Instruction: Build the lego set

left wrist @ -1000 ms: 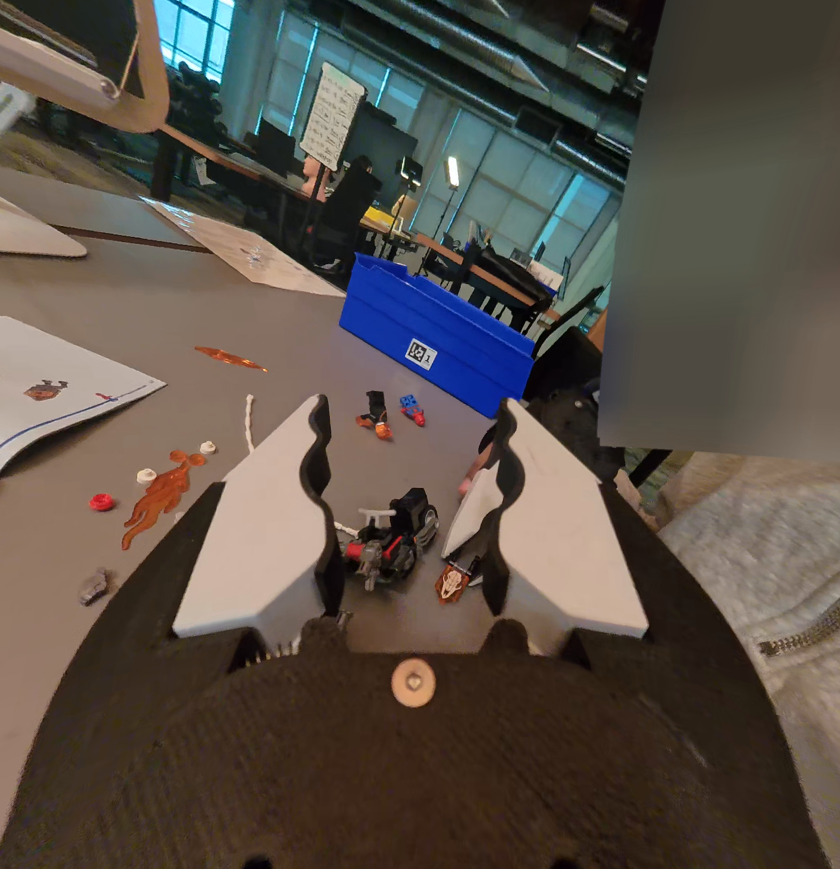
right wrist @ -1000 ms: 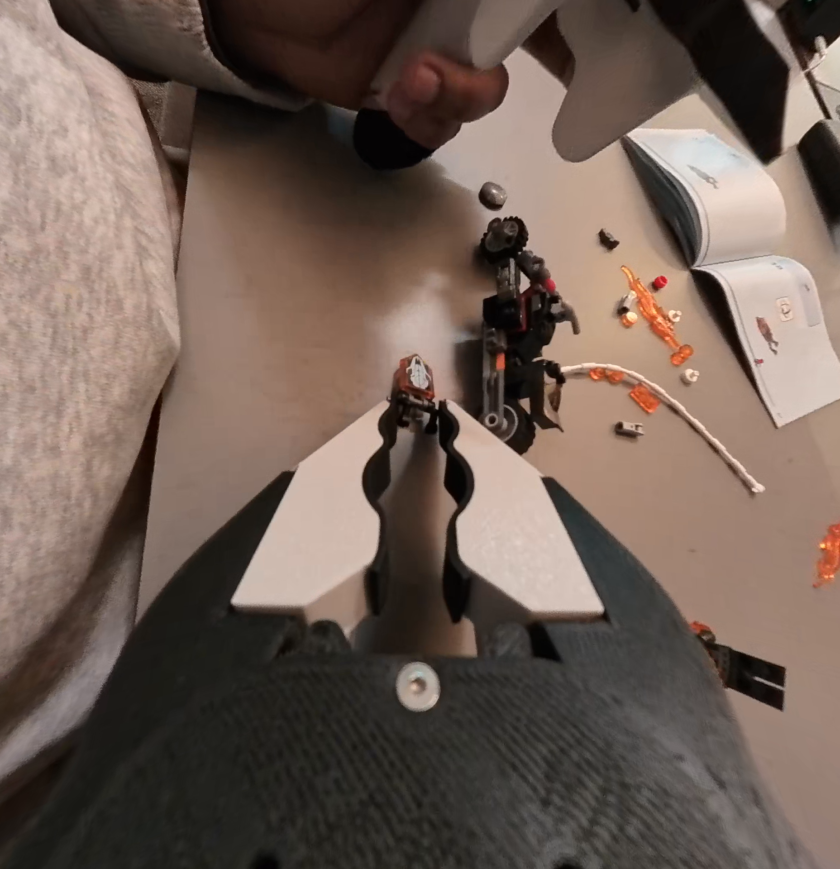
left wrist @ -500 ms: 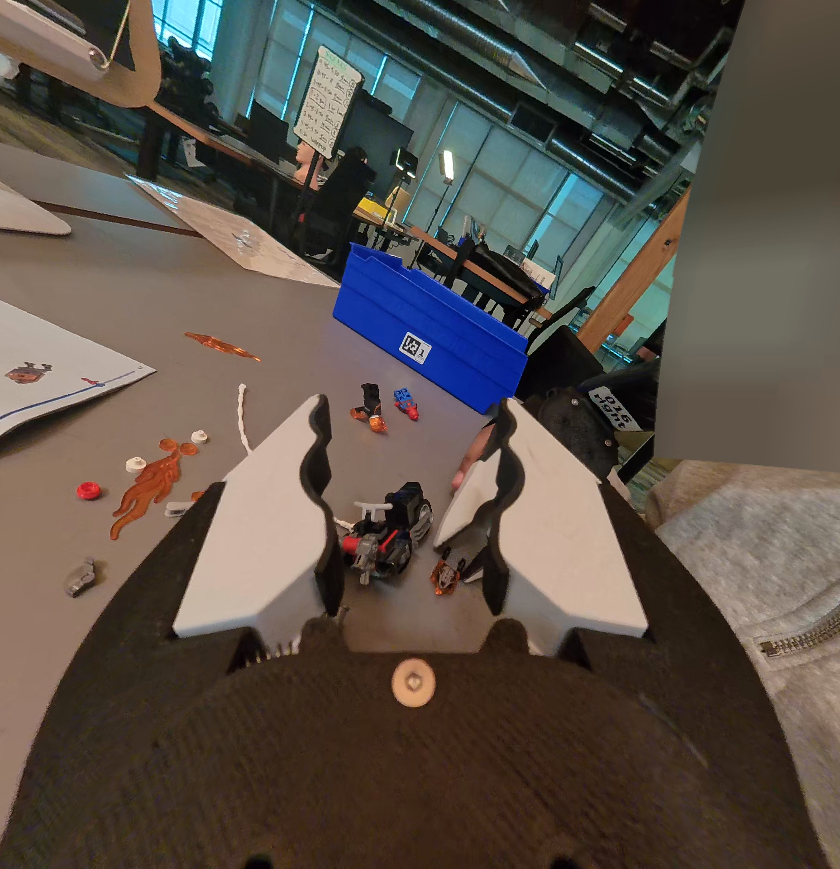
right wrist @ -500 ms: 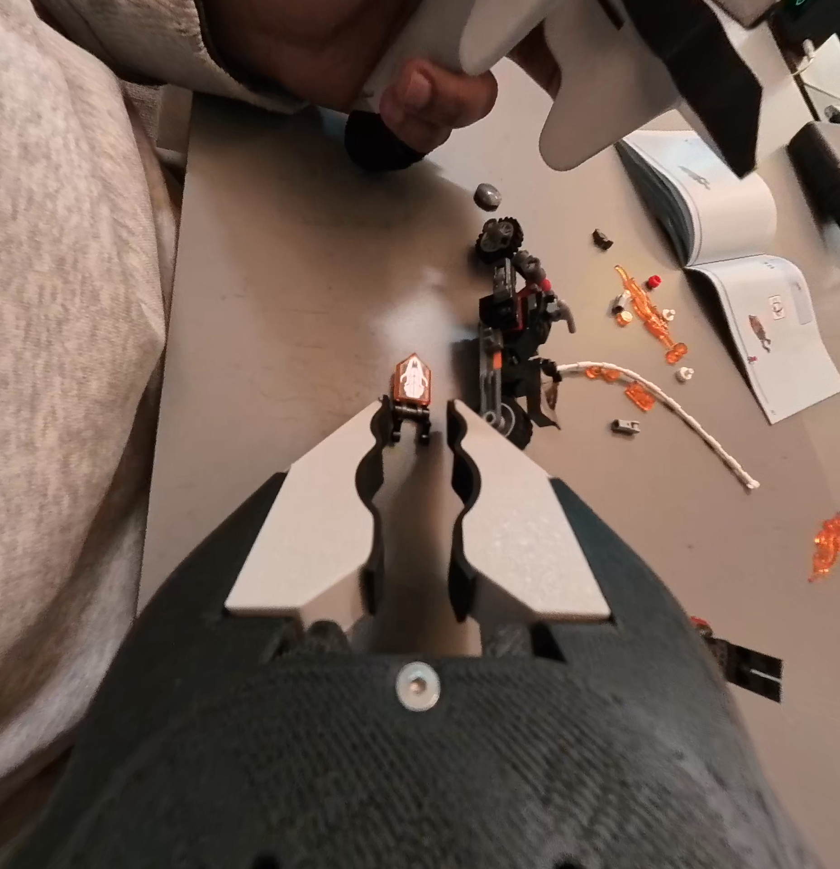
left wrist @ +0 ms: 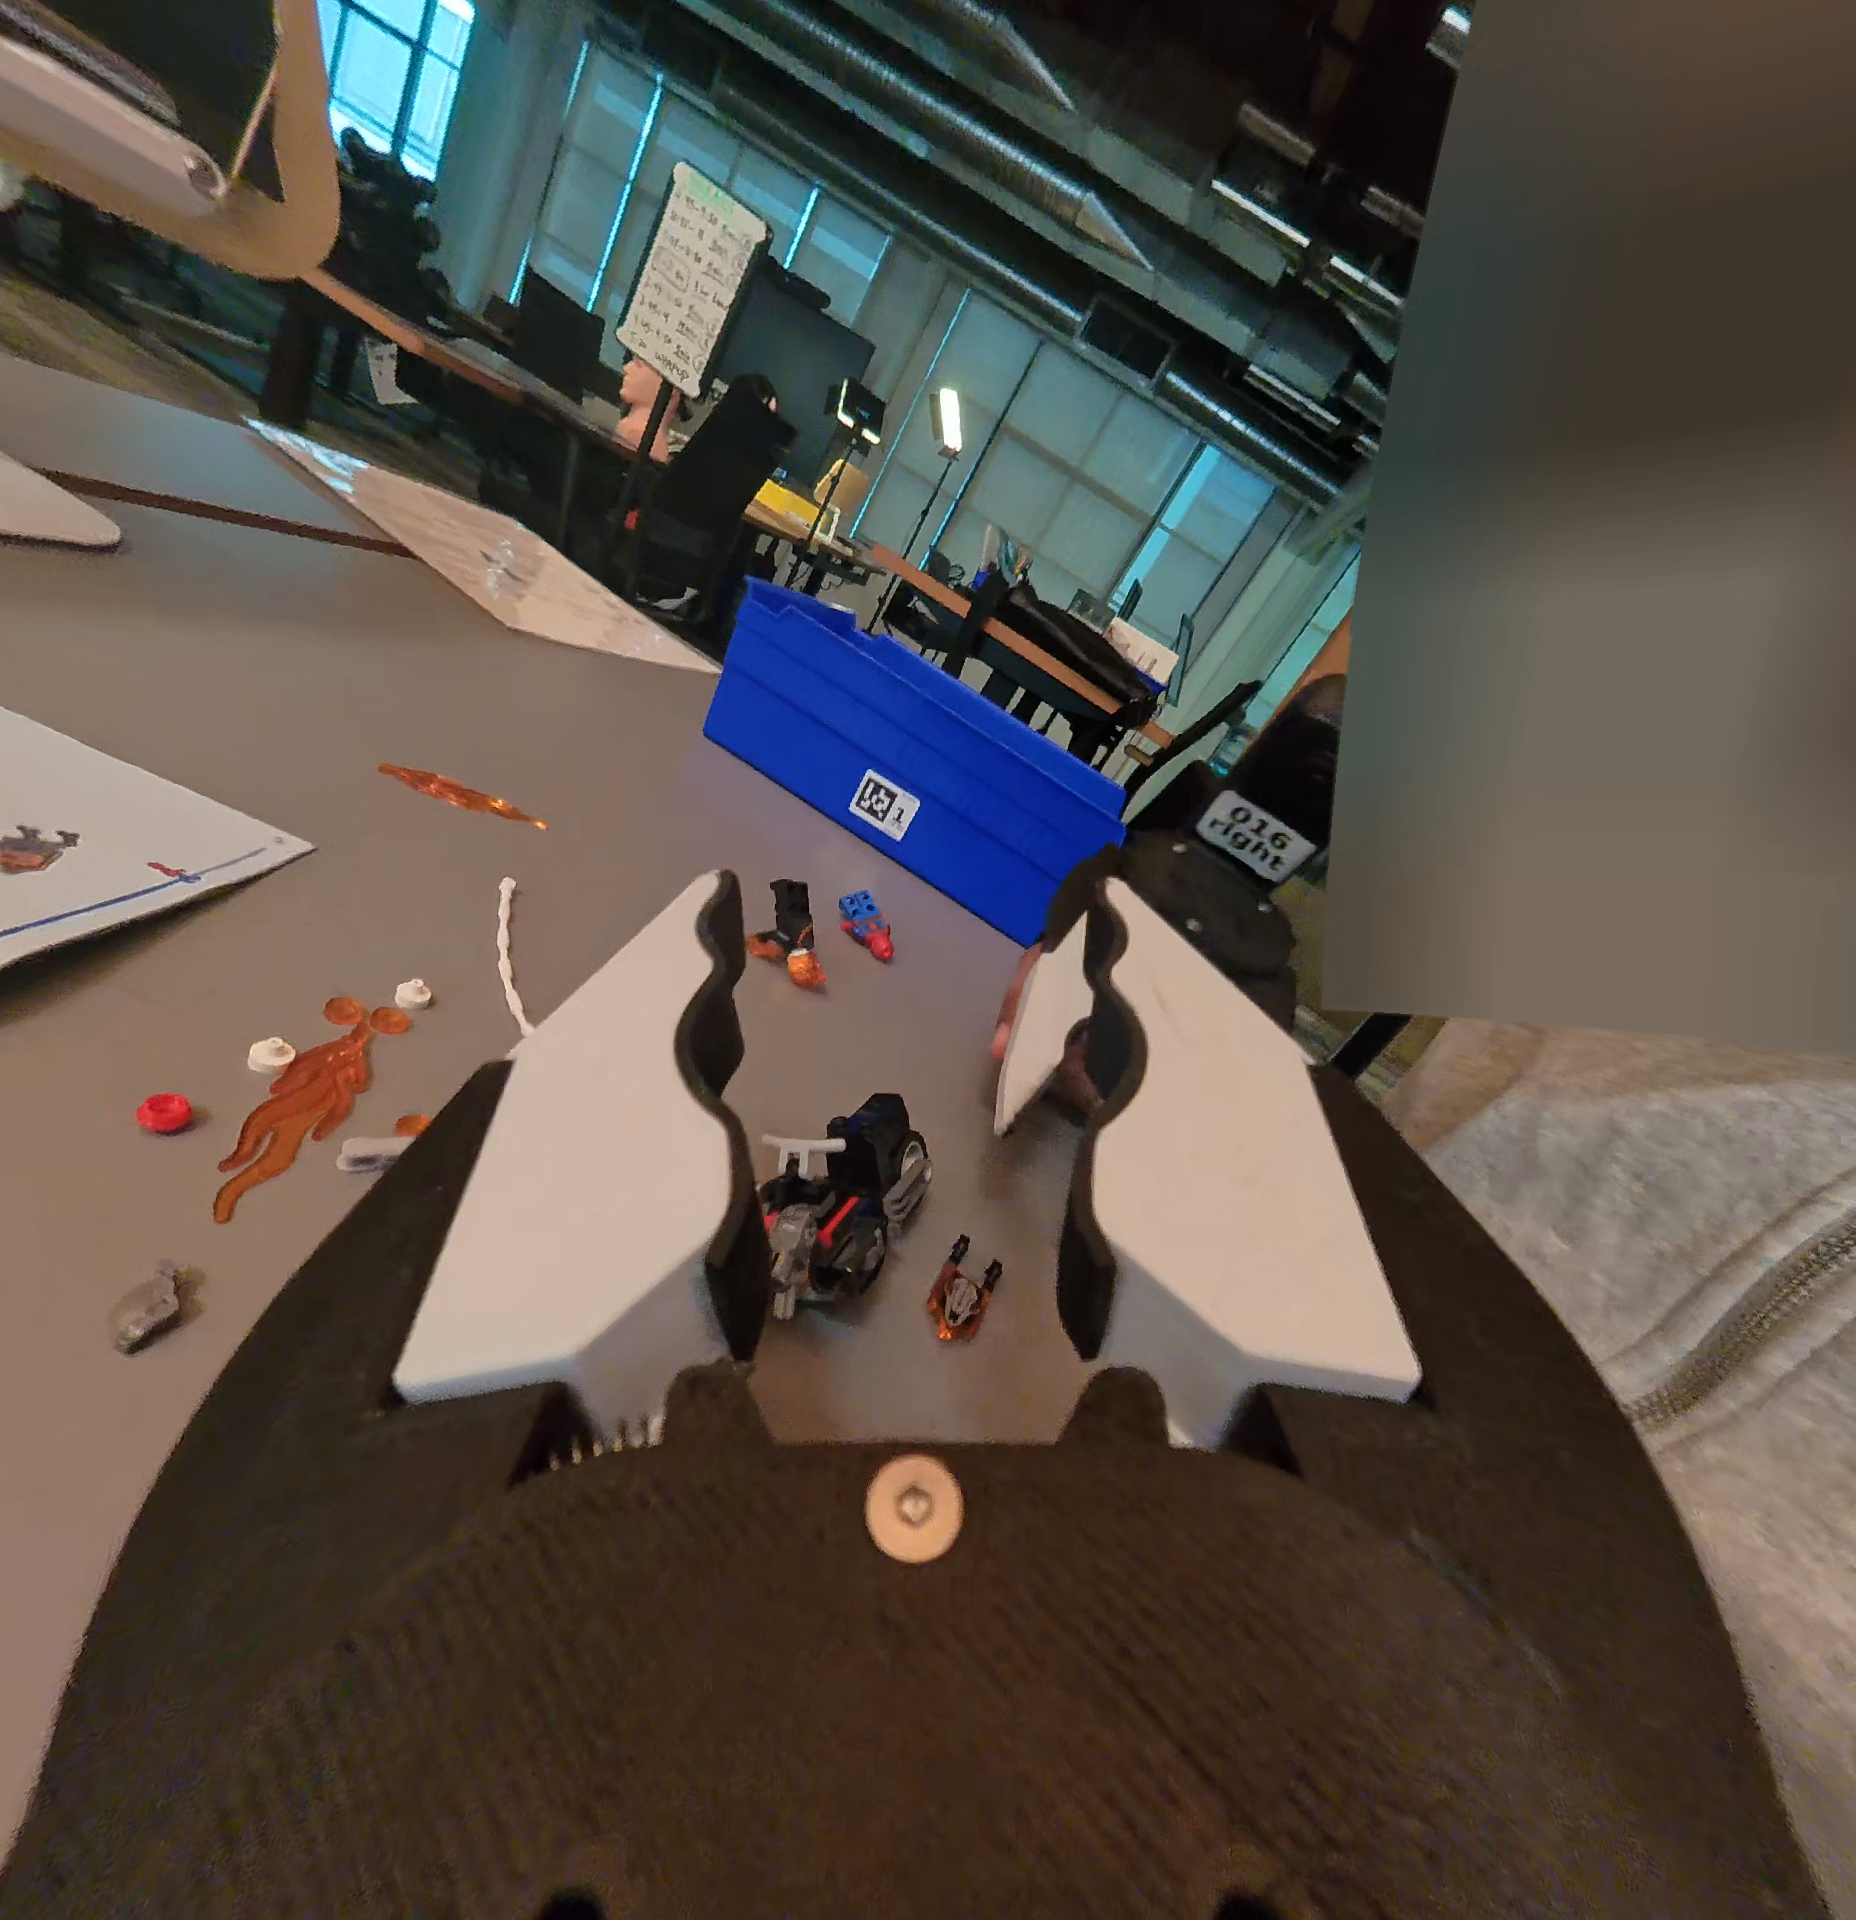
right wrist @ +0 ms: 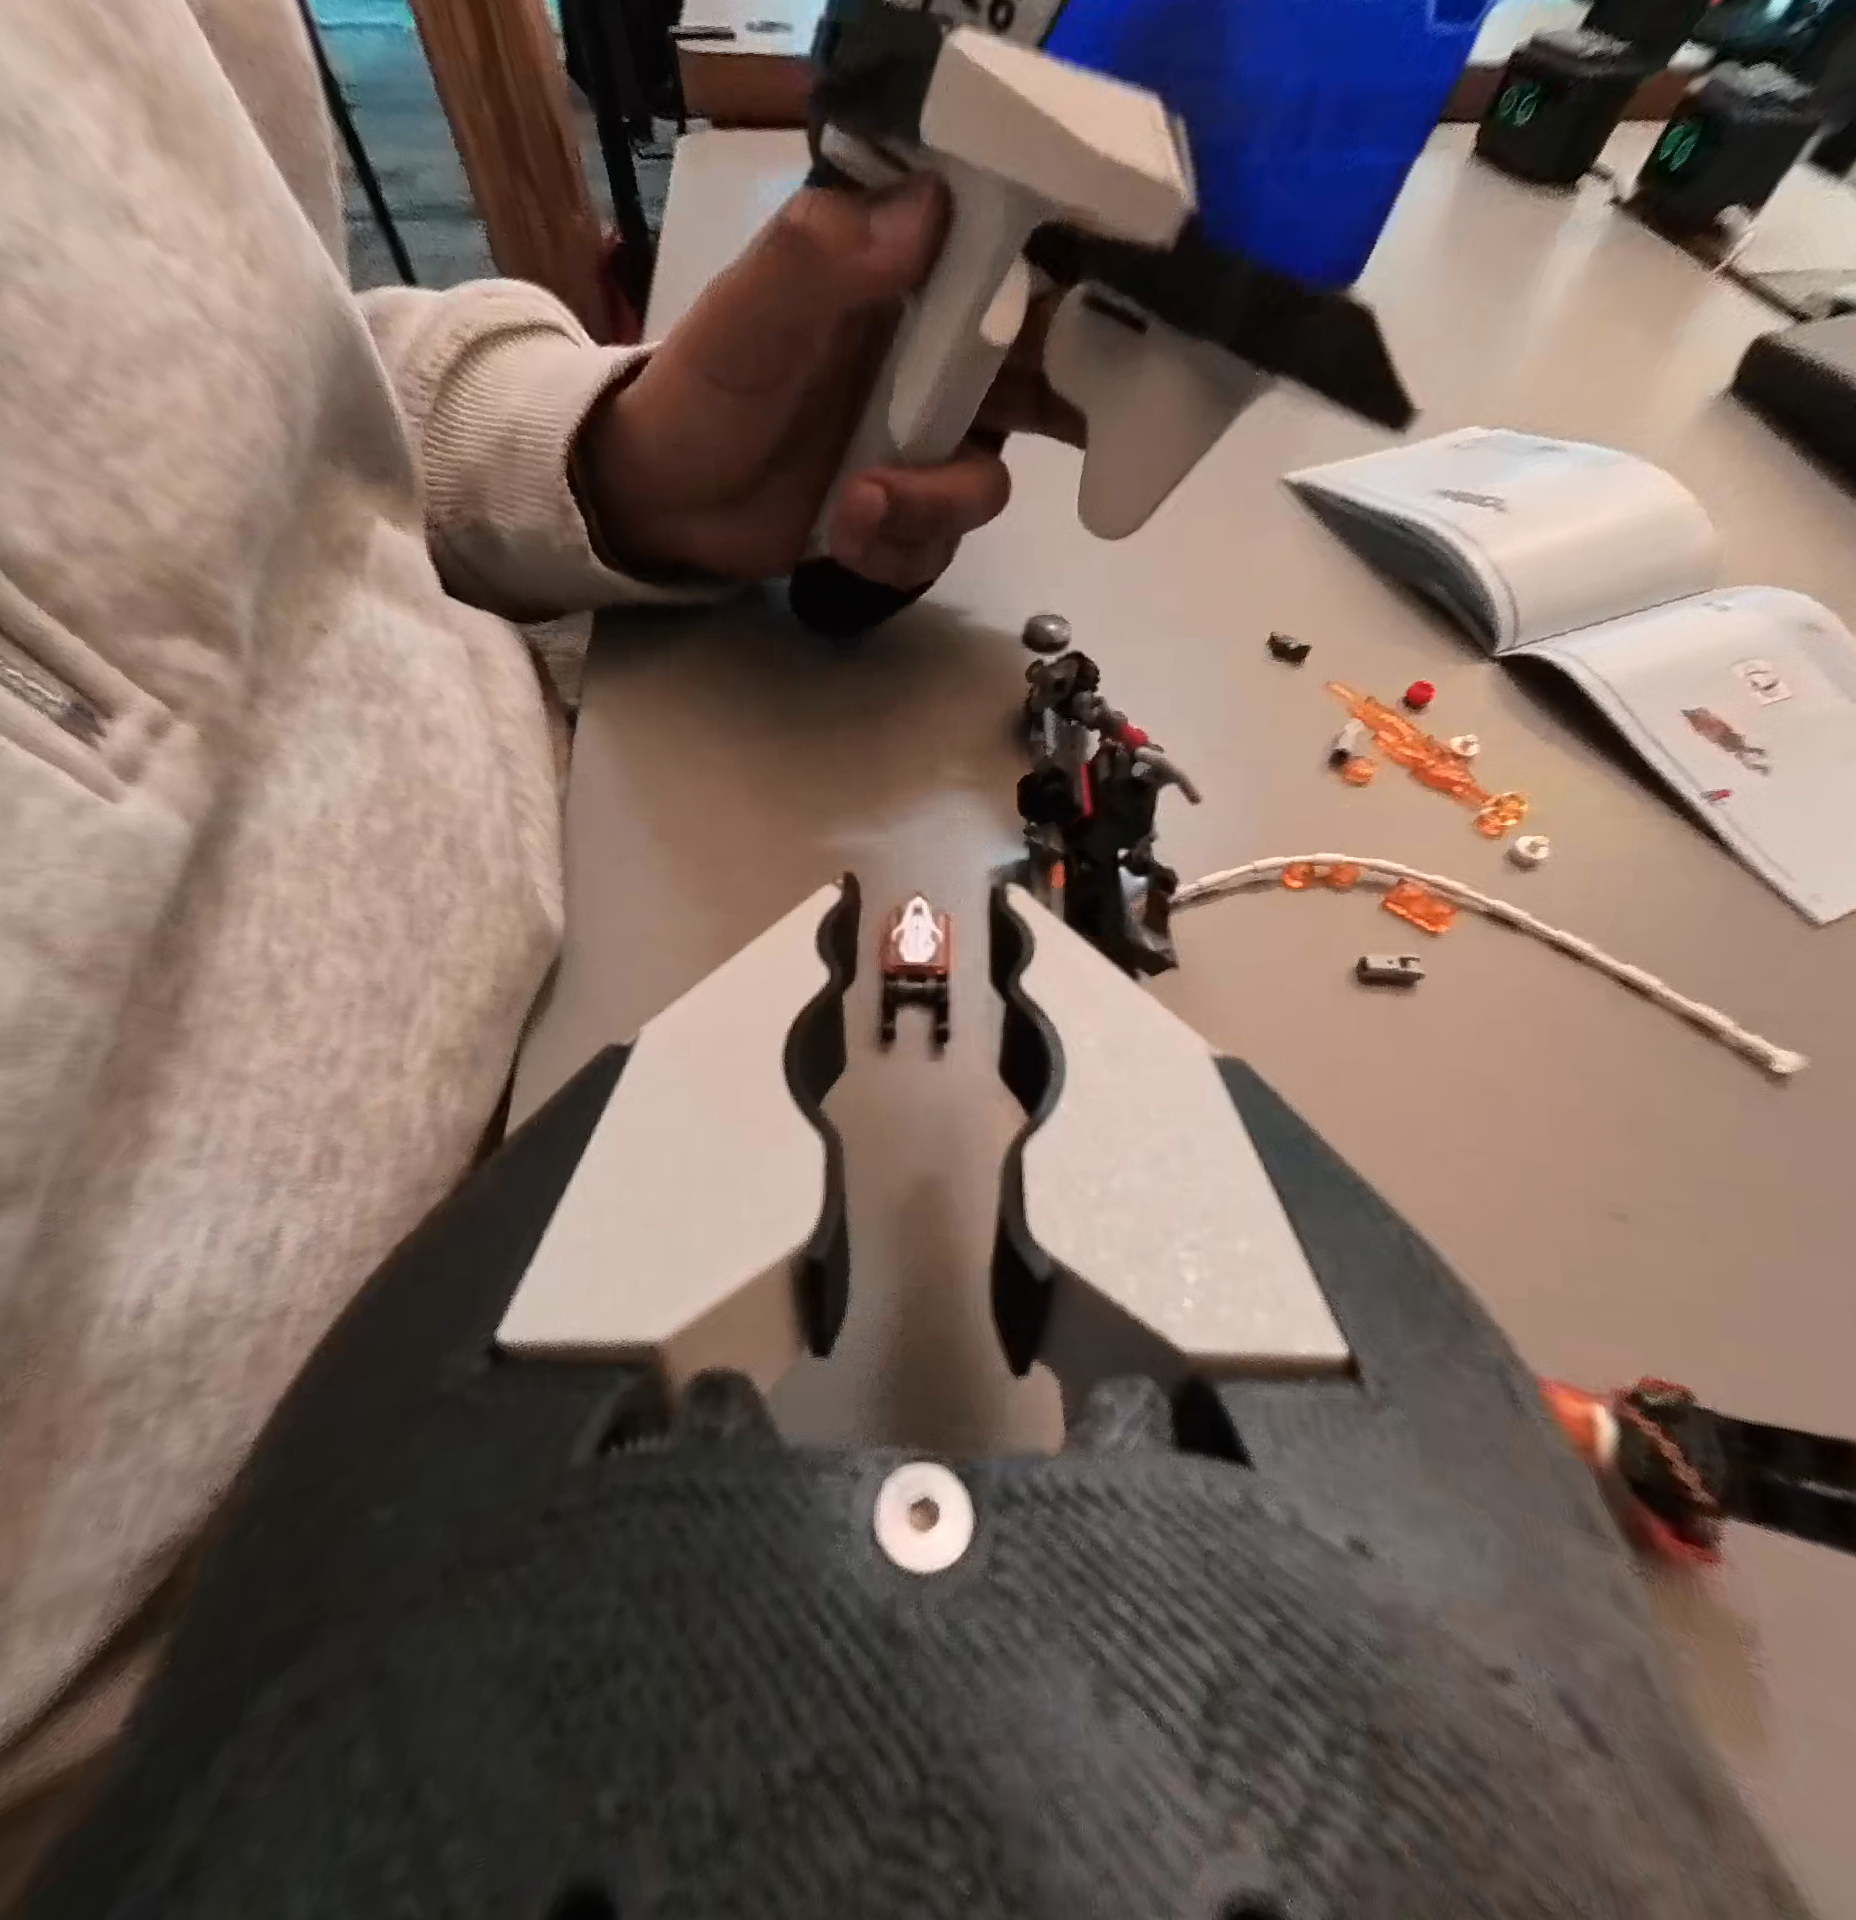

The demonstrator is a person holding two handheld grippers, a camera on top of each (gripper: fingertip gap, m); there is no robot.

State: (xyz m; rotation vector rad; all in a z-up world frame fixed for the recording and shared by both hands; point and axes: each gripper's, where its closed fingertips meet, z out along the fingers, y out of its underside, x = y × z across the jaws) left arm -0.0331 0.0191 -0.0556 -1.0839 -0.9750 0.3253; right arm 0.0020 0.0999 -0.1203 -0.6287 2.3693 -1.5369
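A black, red and grey lego motorcycle (left wrist: 846, 1195) stands on the grey table; it also shows in the right wrist view (right wrist: 1095, 810). A small orange piece with a white skull print and black clips (right wrist: 916, 940) lies flat on the table beside it, also seen in the left wrist view (left wrist: 962, 1299). My right gripper (right wrist: 924, 896) is open, its tips either side of this piece without touching it. My left gripper (left wrist: 903, 894) is open and empty, held above the table over the motorcycle. A hand holds it in the right wrist view (right wrist: 1059, 208).
A blue bin (left wrist: 903, 769) stands at the back. An open instruction booklet (right wrist: 1630, 623), a white chain (right wrist: 1475, 904), orange flame pieces (left wrist: 300, 1101), a red stud (left wrist: 163, 1112), a grey piece (left wrist: 150, 1304) and small black-and-orange (left wrist: 789, 925) and blue pieces (left wrist: 864, 925) lie around. The left gripper's tips are roughly 11 cm from the right gripper's. Between my left fingertips and the white chain (right wrist: 1475, 904) there is roughly 11 cm.
My right gripper has opened and let go of the orange skull piece, which now lies on the table. Both grippers have tilted and drawn back a little.
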